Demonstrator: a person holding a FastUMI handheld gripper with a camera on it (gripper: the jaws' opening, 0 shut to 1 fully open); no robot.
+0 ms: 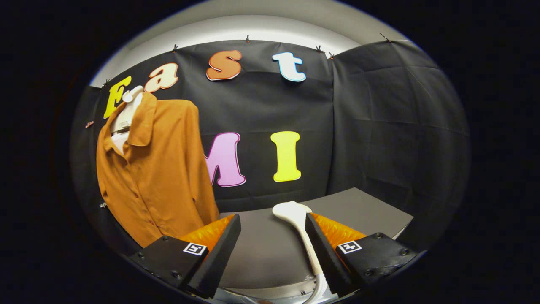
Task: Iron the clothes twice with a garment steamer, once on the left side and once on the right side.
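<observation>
Rust-orange fabric marks the garment to be steamed: a collared shirt (156, 173) hanging on a white hanger (128, 105) against the booth's black cloth wall, off to the left of and beyond the gripper (272, 223). The white garment steamer (295, 217) lies on the grey table (363, 211), its rounded head just ahead of the fingertips and its slender handle running back alongside the inner face of the right finger (318, 240); whether handle and finger actually touch cannot be told. The left finger (223, 240) stands well clear of the steamer, with bare tabletop showing between the two fingers, so the gripper is spread wide and grasps nothing. Judged from this arrangement, the task is at its very beginning: the steamer is not yet picked up and is well apart from the shirt, and neither the left-side nor the right-side pass appears to have been started, though the fabric itself offers no sure sign either way. Left to do are grasping the handle, carrying the head to the shirt, and both strokes.
</observation>
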